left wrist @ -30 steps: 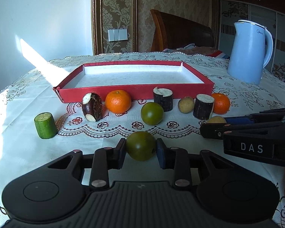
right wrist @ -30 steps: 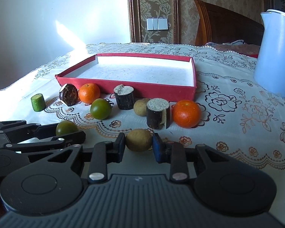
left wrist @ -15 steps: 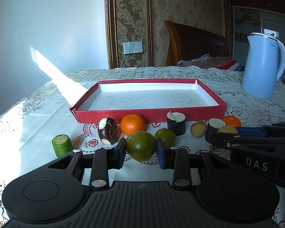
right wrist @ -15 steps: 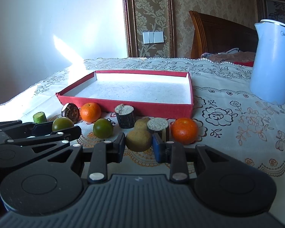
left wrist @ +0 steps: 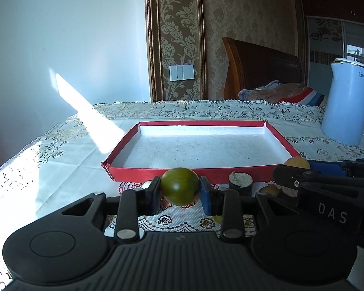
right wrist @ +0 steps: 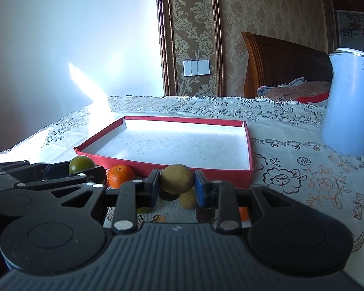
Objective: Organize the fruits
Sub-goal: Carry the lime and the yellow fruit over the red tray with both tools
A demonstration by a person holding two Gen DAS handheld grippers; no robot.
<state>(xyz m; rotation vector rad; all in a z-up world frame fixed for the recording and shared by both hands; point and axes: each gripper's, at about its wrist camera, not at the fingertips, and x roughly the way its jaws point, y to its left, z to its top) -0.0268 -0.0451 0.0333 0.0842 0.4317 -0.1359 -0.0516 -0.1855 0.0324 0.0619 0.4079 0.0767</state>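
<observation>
I hold a green fruit (left wrist: 179, 186) in my left claw (left wrist: 179, 191) and a yellow-brown fruit (right wrist: 176, 179) in my right claw (right wrist: 176, 189), both raised just before the red tray (left wrist: 157, 171) to clear its wall.

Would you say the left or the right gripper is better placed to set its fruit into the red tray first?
Left, narrowly. The left gripper holds its green fruit centred before the red tray; the right gripper holds its yellow-brown fruit toward the right corner.
</observation>
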